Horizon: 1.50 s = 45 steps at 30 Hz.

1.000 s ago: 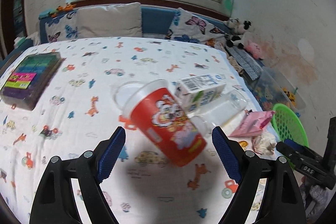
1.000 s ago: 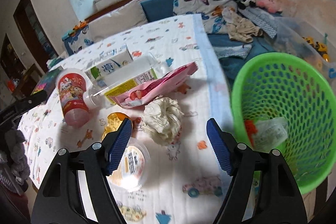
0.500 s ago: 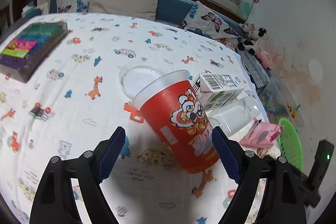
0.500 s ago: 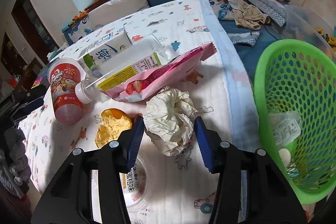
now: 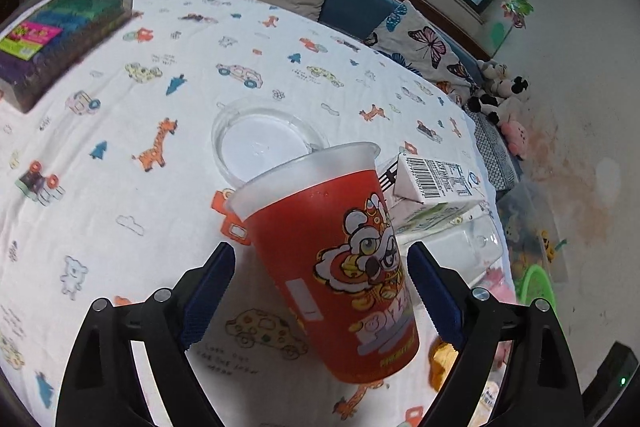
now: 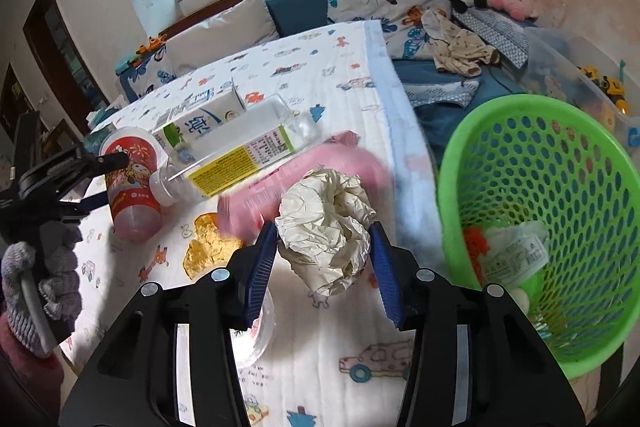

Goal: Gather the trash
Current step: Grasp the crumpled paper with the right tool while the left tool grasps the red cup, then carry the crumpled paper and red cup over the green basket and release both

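Note:
A red paper cup with a cartoon print lies tilted on the patterned cloth. My left gripper is open, its blue pads on either side of the cup's lower half, apart from it. The cup also shows in the right wrist view. My right gripper is shut on a crumpled white paper ball and holds it just above the cloth. A green mesh basket with some trash in it stands to the right, off the table edge.
A milk carton, a clear plastic bottle, a pink wrapper, an orange wrapper and a clear lid lie on the cloth. A dark box sits at far left. A sofa with cushions runs behind.
My right gripper closed on the paper ball and lifted it a little. My left gripper moved forward until the red cup stood between its open pads.

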Available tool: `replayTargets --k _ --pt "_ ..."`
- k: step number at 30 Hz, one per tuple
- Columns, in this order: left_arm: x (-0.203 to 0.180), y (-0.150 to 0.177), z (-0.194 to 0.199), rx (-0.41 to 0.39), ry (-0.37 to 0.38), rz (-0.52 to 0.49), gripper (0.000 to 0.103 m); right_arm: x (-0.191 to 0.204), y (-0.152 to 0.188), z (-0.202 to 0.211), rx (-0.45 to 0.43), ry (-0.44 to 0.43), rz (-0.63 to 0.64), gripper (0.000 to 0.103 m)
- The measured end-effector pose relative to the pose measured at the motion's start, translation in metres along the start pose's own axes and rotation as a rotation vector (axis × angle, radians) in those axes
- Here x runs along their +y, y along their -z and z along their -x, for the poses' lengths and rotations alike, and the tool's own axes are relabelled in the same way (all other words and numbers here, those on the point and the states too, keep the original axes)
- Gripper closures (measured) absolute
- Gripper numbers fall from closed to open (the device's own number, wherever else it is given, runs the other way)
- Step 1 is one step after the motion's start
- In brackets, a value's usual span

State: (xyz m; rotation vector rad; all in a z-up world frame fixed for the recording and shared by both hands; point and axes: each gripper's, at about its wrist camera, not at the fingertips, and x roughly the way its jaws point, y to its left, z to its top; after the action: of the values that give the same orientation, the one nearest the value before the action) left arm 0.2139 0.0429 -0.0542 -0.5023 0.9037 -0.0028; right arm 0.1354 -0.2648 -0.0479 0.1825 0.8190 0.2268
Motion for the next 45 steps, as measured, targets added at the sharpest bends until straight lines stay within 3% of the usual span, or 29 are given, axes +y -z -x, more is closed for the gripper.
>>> replayTargets --k 21,37,45 --pt "0.002 -0.003 -0.016 0.009 0.04 0.037 0.027 -0.01 0.007 0.023 -0.034 0.024 -0.035 0.055" --pt "0.001 0.007 0.042 -0.068 0.072 -0.062 0.029 -0.012 0.009 0.036 -0.06 0.036 -0.049 0.055" --pt "-0.027 0.011 0.07 -0.094 0.127 -0.162 0.029 -0.02 0.01 0.047 -0.076 0.06 -0.057 0.055"
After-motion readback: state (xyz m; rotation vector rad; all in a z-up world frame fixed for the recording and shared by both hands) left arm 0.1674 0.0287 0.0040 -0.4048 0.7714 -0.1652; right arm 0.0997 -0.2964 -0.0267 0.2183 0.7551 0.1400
